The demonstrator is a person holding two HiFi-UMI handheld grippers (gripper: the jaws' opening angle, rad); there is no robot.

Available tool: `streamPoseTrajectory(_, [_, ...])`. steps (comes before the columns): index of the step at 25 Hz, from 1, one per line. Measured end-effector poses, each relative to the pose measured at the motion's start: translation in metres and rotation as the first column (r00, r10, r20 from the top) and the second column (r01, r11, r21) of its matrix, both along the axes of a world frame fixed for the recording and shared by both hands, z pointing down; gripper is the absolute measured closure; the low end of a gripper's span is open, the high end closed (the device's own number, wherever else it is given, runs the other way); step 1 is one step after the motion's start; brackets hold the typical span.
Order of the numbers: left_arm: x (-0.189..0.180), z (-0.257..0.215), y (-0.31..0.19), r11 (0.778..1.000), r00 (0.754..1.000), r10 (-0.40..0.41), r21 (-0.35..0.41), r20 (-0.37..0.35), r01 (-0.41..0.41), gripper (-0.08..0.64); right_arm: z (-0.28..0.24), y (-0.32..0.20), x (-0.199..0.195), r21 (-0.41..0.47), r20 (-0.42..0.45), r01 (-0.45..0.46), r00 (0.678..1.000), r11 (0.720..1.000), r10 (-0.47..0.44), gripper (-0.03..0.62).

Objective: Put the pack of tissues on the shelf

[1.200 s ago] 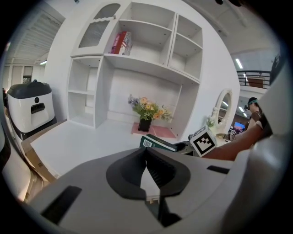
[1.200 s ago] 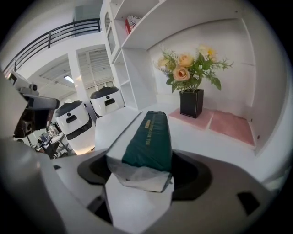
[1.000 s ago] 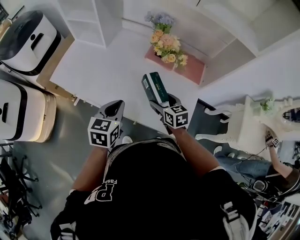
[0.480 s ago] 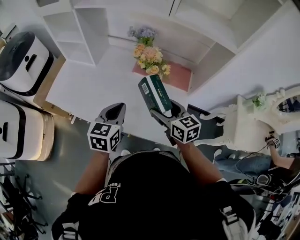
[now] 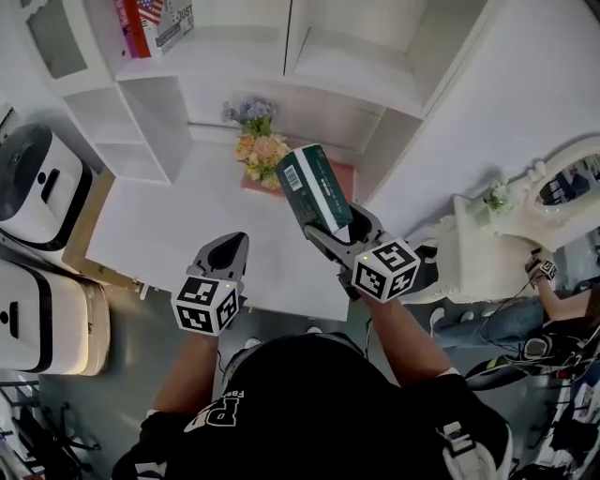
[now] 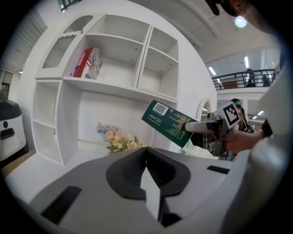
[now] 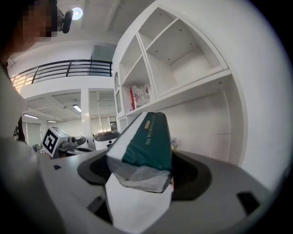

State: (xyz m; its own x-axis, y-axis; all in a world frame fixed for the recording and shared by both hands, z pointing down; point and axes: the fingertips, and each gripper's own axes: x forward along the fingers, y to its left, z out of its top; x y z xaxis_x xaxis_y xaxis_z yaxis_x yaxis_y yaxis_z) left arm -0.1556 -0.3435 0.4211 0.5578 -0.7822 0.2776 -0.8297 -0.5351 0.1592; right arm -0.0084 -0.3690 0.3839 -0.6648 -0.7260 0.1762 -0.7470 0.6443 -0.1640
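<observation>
A dark green pack of tissues (image 5: pixel 315 190) with a barcode on its end is held up in front of the white shelf unit (image 5: pixel 281 70), above the flowers. My right gripper (image 5: pixel 335 221) is shut on the pack's lower end. In the right gripper view the pack (image 7: pixel 149 139) fills the space between the jaws, with open shelf compartments (image 7: pixel 183 59) ahead. In the left gripper view the pack (image 6: pixel 170 123) hangs level with the shelf's lower board. My left gripper (image 5: pixel 228 251) is lower and to the left over the white desk top (image 5: pixel 178 225), shut and holding nothing.
A bunch of flowers (image 5: pixel 257 150) on a pink base (image 5: pixel 343 173) stands at the desk's back. A red box (image 5: pixel 155 23) sits in an upper left compartment. Two white appliances (image 5: pixel 37 183) stand at the left, white ornate furniture (image 5: pixel 487 244) at the right.
Both grippers have risen. The right one has carried the pack up and forward, from over the desk to in front of the shelf. More of the shelf now shows.
</observation>
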Motion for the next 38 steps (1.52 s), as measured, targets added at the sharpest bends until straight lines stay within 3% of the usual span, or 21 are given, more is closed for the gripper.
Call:
streamPoseTrajectory(6, [0.006, -0.017, -0.003, 0.999, 0.999, 0.027, 0.026, -0.031, -0.026, 0.546, -0.051, -0.018, 0.023, 0.056, -0.001, -0.077, 0.997, 0.995, 0.077, 0.218])
streamPoseTrajectory(10, [0.002, -0.017, -0.008, 0.999, 0.999, 0.034, 0.029, -0.03, -0.033, 0.546, -0.091, -0.029, 0.028, 0.141, -0.019, -0.108, 0.993, 0.984, 0.112, 0.218])
streamPoseTrajectory(23, [0.007, 0.011, -0.001, 0.998, 0.998, 0.056, -0.037, -0.032, -0.057, 0.546, -0.194, -0.073, 0.05, 0.285, -0.075, -0.167, 0.978, 0.944, 0.195, 0.217])
streamPoseTrajectory(30, [0.016, 0.021, 0.009, 0.995, 0.996, 0.083, -0.056, -0.026, -0.085, 0.546, -0.228, -0.116, 0.065, 0.271, -0.118, -0.199, 0.964, 0.942, 0.238, 0.216])
streamPoseTrajectory(38, [0.002, 0.025, 0.016, 0.997, 0.999, 0.048, -0.056, -0.009, -0.048, 0.546, -0.244, -0.172, 0.069, 0.198, -0.206, -0.238, 0.938, 0.951, 0.278, 0.216])
